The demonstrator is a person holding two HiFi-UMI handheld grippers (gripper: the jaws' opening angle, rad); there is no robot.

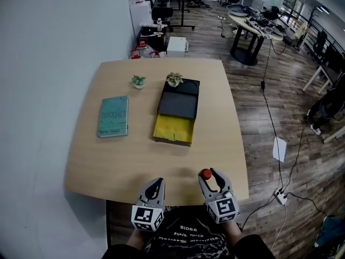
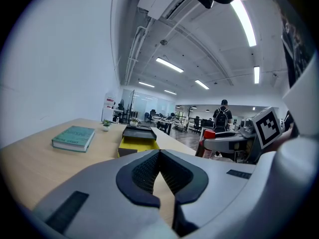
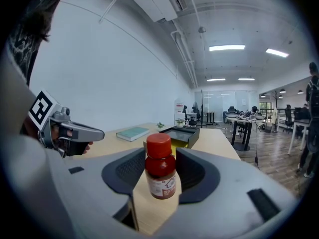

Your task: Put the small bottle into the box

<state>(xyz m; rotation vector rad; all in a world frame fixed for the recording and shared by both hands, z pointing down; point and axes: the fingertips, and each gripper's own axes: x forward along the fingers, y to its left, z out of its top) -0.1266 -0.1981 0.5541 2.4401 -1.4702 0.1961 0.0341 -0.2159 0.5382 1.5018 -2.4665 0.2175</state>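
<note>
- The left tongs [image 1: 156, 182] sit at the near edge of the counter [image 1: 108, 166], pointing away from the person and tilted a little downward.
- Their jaws are closed together with nothing between them; the dark pads [image 2: 144, 171] meet at the tips.
- The right tongs [image 1: 208, 172] sit just beside them, apart from them, pointing the same way at much the same tilt.
- Their jaws stand wide and clamp a bottle [image 3: 160, 171] upright between the pads, which press on its two sides.
- Each carries its marker cube at the rear, the left cube [image 1: 147, 217] and the right cube [image 1: 224, 208], close to the person's body.
</note>
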